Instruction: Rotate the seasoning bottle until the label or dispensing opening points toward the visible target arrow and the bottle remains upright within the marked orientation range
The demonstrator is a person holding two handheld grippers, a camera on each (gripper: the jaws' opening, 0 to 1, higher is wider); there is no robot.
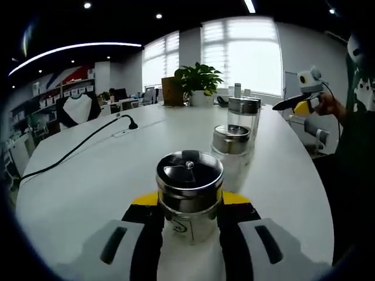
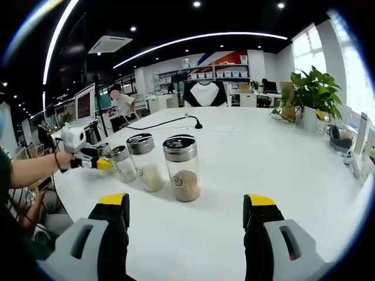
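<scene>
A glass seasoning bottle (image 1: 189, 196) with a shiny metal lid stands upright on the white table (image 1: 99, 175). My left gripper (image 1: 190, 200) is shut on its sides, black pads against the glass. A small white label on the bottle faces the camera. Behind it, more bottles (image 1: 232, 146) stand in a row. In the right gripper view the row runs from a brown-filled bottle (image 2: 183, 168) to a white-filled one (image 2: 145, 162) and a smaller one (image 2: 122, 163), with my left gripper (image 2: 96, 164) at the far end. My right gripper (image 2: 184, 225) hangs open short of the row, and its far side (image 1: 302, 102) shows in a hand.
A black cable with a gooseneck stand (image 1: 126, 122) crosses the far side of the table. A potted plant (image 2: 313, 91) stands by the window end. A laptop (image 2: 85, 102) and a seated person (image 2: 120, 99) are beyond the table's left edge.
</scene>
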